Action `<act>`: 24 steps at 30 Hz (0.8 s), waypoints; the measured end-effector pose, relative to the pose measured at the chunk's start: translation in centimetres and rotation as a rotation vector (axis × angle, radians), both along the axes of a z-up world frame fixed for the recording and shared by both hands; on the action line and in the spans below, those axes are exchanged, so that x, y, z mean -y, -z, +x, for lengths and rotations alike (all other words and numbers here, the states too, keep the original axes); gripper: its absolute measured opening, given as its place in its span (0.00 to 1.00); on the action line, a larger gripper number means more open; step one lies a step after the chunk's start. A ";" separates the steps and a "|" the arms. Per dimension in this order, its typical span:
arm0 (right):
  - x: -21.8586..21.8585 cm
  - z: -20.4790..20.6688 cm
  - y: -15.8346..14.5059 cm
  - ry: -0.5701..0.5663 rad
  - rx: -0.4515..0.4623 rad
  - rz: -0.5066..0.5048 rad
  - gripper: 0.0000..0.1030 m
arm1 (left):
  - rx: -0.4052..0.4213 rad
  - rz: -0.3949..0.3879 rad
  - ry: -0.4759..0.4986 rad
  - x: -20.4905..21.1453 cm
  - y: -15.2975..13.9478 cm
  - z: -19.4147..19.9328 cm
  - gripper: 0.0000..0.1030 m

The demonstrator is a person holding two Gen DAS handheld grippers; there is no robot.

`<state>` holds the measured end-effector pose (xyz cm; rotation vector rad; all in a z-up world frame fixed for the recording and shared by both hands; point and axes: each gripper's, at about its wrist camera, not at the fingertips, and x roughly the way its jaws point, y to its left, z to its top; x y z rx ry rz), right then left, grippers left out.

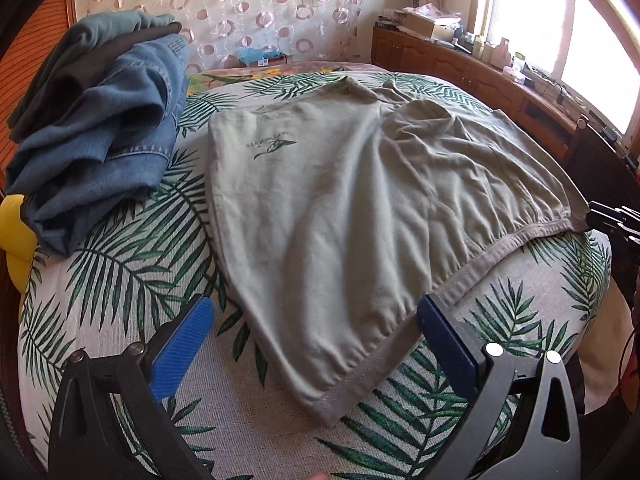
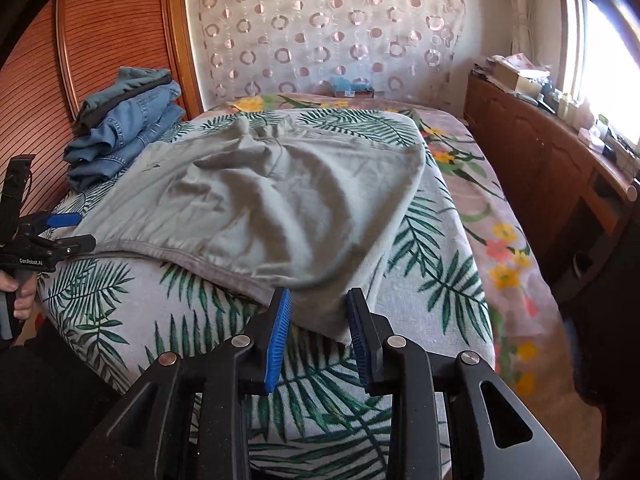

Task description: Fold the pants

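Note:
Pale grey-green shorts [image 1: 360, 208] with a dark logo lie spread on a leaf-print bed cover [image 1: 132, 264], waistband toward me. My left gripper [image 1: 316, 320] is wide open, its blue pads either side of the near waistband corner, holding nothing. In the right wrist view the shorts [image 2: 260, 200] lie wrinkled, and my right gripper [image 2: 318, 316] is partly open around the other near corner of the cloth, not clamped. The left gripper [image 2: 64, 232] also shows at the left edge there. The right gripper [image 1: 616, 220] shows at the right edge of the left wrist view.
A pile of folded jeans and dark clothes [image 1: 100, 128] sits on the bed's far left [image 2: 128, 128]. A wooden sideboard [image 2: 540, 152] with clutter runs under the window at right. A slatted wooden wardrobe [image 2: 100, 40] stands left.

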<state>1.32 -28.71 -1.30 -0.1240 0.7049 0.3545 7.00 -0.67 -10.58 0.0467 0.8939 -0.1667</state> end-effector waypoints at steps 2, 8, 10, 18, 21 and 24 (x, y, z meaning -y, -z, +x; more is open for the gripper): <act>-0.6 0.1 -0.2 -0.014 0.006 -0.003 0.29 | -0.008 -0.021 -0.010 -0.4 0.1 0.0 0.99; -1.0 0.1 0.3 0.003 0.031 -0.041 0.29 | -0.003 -0.058 -0.011 -1.0 -0.1 -0.8 0.93; -1.0 0.5 0.9 0.043 0.016 -0.086 0.29 | -0.001 -0.071 -0.015 -1.3 -0.2 -1.0 0.92; 1.8 0.7 2.0 0.122 -0.026 -0.068 0.29 | 0.009 -0.070 -0.030 -1.7 -0.3 -1.6 0.82; 1.8 0.4 1.6 0.121 -0.005 -0.054 0.29 | 0.009 -0.075 -0.029 -1.8 -0.3 -1.8 0.78; 1.4 -0.4 1.0 0.102 0.034 -0.018 0.29 | 0.009 -0.087 -0.028 -1.9 -0.5 -2.1 0.72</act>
